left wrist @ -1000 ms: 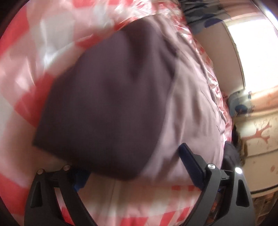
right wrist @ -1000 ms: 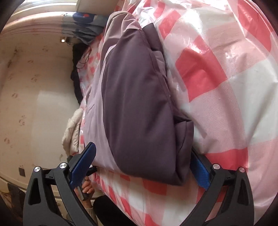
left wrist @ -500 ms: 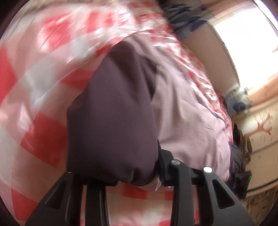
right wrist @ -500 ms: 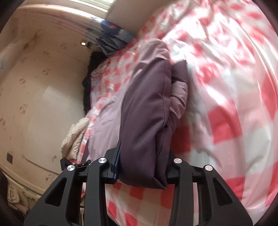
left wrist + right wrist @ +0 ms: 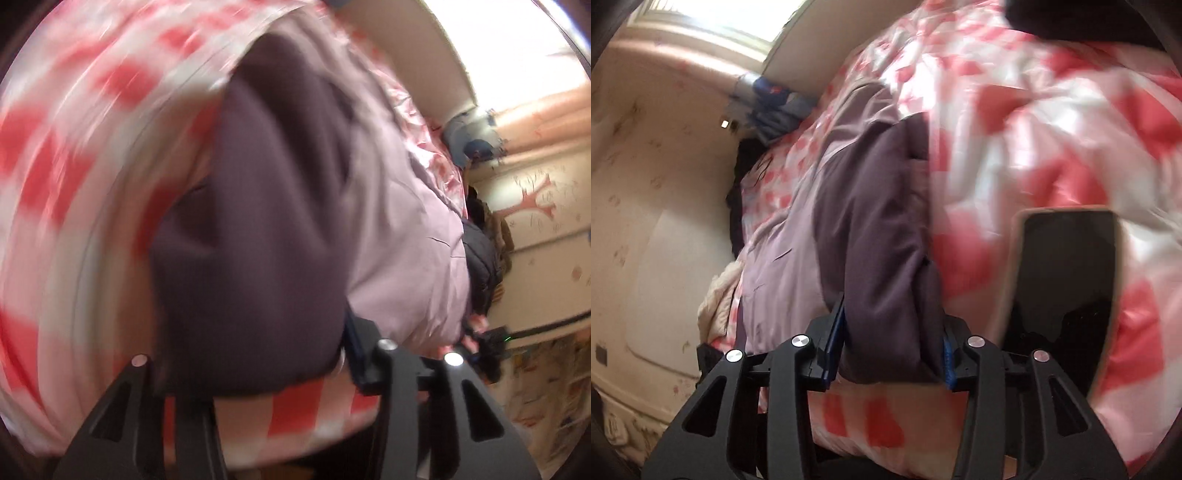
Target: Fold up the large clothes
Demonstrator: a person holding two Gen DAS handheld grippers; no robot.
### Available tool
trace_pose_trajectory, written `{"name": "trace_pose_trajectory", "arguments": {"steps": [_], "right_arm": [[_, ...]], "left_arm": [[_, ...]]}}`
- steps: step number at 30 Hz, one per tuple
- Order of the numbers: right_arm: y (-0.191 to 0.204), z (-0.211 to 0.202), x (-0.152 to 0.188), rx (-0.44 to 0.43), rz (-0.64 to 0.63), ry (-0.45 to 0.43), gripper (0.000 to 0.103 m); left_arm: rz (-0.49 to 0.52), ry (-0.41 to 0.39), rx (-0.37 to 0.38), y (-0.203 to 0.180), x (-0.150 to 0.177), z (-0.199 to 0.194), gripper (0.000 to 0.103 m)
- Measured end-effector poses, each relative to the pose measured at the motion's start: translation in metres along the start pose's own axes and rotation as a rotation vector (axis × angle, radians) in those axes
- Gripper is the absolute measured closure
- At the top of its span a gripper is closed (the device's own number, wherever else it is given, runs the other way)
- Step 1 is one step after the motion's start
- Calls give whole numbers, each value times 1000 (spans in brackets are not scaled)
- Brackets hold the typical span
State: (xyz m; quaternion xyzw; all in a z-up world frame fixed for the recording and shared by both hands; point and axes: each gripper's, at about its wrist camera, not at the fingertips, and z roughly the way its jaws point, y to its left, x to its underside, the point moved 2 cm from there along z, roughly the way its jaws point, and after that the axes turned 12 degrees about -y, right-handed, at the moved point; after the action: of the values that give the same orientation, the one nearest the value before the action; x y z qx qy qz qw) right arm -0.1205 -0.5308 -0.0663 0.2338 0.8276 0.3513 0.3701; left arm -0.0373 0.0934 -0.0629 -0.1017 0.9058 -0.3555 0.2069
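Note:
A large garment, dark purple (image 5: pixel 258 236) with a pale lilac part (image 5: pixel 402 251), lies folded lengthwise on a red-and-white checked bed cover (image 5: pixel 74 155). My left gripper (image 5: pixel 255 373) is shut on the dark purple near end of the garment, which fills the space between the jaws. In the right wrist view the same garment (image 5: pixel 879 251) runs away from me, and my right gripper (image 5: pixel 890 354) is shut on its near dark purple end, lifted slightly off the cover (image 5: pixel 1052 129).
A black phone (image 5: pixel 1067 288) lies on the cover just right of my right gripper. Other clothes are piled at the bed's far end (image 5: pixel 768 110). A cream wall (image 5: pixel 646 221) runs along the bed's side, and a dark jacket (image 5: pixel 480 258) lies beyond the garment.
Both grippers went from wide open around the garment's near end to shut on it, then lifted and pulled it. The phone has come into the right wrist view.

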Motion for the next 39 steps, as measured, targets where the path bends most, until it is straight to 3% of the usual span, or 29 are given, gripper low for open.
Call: {"name": "trace_pose_trajectory", "arguments": {"steps": [2, 4, 5, 7, 12, 16, 19, 21, 23, 27, 29, 32, 34, 36, 37, 39], "right_arm": [[12, -27, -9, 64, -75, -120, 58], [38, -43, -21, 125, -179, -224, 41], [63, -44, -29, 144, -270, -267, 38], [96, -23, -39, 147, -389, -258, 29], [158, 106, -56, 249, -650, -96, 29], [163, 195, -74, 337, -713, -43, 28], [142, 252, -78, 374, -701, 11, 23], [125, 281, -82, 390, -702, 58, 20], [114, 295, -81, 373, -689, 80, 19], [114, 300, -91, 363, -658, 115, 19], [135, 277, -91, 342, -659, 26, 19], [183, 258, -77, 219, -723, -36, 19], [213, 276, -59, 167, -781, 24, 18], [218, 310, -46, 200, -809, 87, 15], [209, 335, -39, 251, -822, 143, 7], [180, 376, -28, 280, -793, 232, 6]], "left_arm": [[12, -31, -78, 5, 5, -26, 46], [73, -116, -211, 5, 7, -59, 41], [100, -202, -299, 5, 4, -78, 38], [155, -342, -362, -12, -5, -98, 31], [380, -440, -222, -96, -32, -59, 28], [512, -425, -133, -151, -81, 26, 28], [531, -398, -166, -164, -110, 83, 28], [458, -339, -230, -145, -136, 125, 28], [351, -309, -218, -118, -152, 150, 28], [348, -311, -252, -109, -148, 146, 28], [367, -346, -271, -114, -138, 124, 28], [382, -400, -286, -117, -122, 97, 27], [391, -407, -305, -114, -119, 91, 26], [380, -411, -304, -108, -117, 91, 26], [378, -407, -299, -105, -117, 92, 26], [387, -413, -271, -102, -116, 92, 26]]}}
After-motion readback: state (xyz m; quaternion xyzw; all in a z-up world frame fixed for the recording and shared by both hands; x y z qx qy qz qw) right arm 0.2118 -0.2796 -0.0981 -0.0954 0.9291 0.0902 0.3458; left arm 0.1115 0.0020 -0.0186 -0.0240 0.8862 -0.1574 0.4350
